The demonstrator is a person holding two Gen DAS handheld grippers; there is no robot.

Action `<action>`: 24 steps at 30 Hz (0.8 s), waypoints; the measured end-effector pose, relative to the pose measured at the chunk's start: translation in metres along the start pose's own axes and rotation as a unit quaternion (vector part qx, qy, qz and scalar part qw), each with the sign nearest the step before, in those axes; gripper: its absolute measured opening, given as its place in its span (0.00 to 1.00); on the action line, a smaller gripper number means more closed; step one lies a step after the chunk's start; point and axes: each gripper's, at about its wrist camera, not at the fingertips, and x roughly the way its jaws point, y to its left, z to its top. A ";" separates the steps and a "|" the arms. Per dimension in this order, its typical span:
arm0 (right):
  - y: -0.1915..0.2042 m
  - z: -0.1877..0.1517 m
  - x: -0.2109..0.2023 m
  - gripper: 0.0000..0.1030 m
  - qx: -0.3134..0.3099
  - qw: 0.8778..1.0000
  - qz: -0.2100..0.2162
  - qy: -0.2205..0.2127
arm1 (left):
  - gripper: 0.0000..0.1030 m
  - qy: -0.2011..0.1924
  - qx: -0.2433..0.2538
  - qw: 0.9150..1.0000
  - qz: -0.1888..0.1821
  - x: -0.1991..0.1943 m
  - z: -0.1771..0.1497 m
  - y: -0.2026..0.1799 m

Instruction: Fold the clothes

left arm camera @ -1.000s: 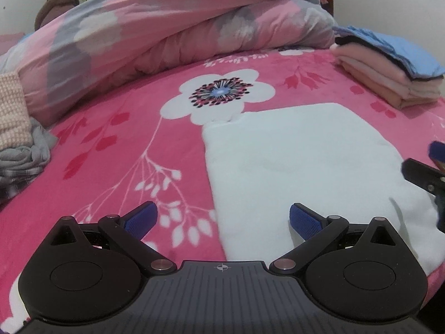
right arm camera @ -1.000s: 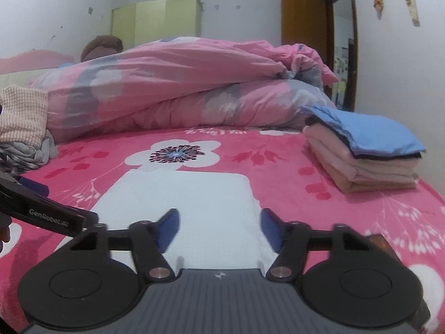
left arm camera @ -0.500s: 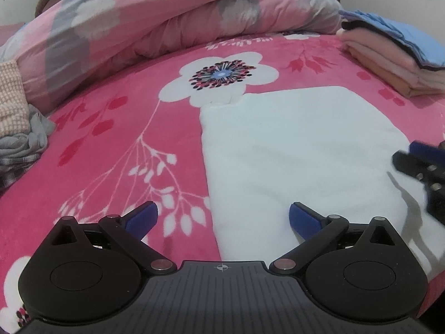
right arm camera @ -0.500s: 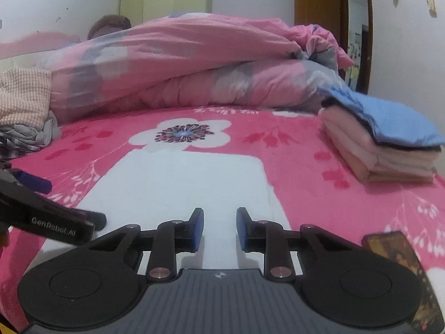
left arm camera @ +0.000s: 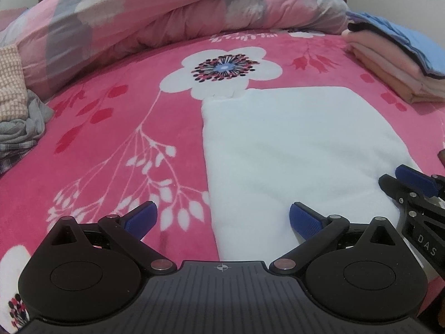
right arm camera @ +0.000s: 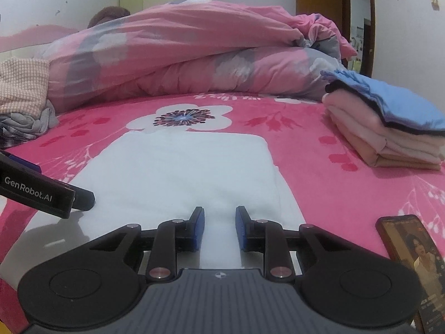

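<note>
Left wrist view: the left gripper (left arm camera: 221,218) is spread wide over the white cloth's (left arm camera: 300,150) near-left corner, nothing pinched; the right gripper (left arm camera: 400,179) is cut off at the edge.

Right wrist view: the right gripper (right arm camera: 219,226) is narrowed over the cloth's (right arm camera: 180,167) near edge, though any grip can't be made out. A phone (right arm camera: 411,253) is half cropped.

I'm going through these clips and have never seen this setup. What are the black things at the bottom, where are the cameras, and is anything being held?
There is no robot arm here: a person holds a hand gripper in each hand, and each carries a wide-angle camera looking along its two blue-padded fingers. One picture comes from the left gripper, whose fingers are spread wide over the near edge of a white cloth. The other comes from the right gripper, with fingers narrowed over the same cloth; a small gap remains, and I cannot tell whether fabric is pinched. The cloth lies flat on a pink flowered blanket. Nearby are a folded stack, a phone and a rumpled duvet.
</note>
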 end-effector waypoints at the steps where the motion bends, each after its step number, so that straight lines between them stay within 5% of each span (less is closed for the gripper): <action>1: 0.000 0.000 0.000 0.25 0.001 1.000 0.000 0.000 | 1.00 0.001 -0.002 1.000 0.000 0.000 0.000 0.000; 24: 0.000 -0.003 0.001 0.26 0.004 1.000 0.004 -0.003 | 1.00 0.018 -0.028 0.999 -0.011 0.003 0.002 0.003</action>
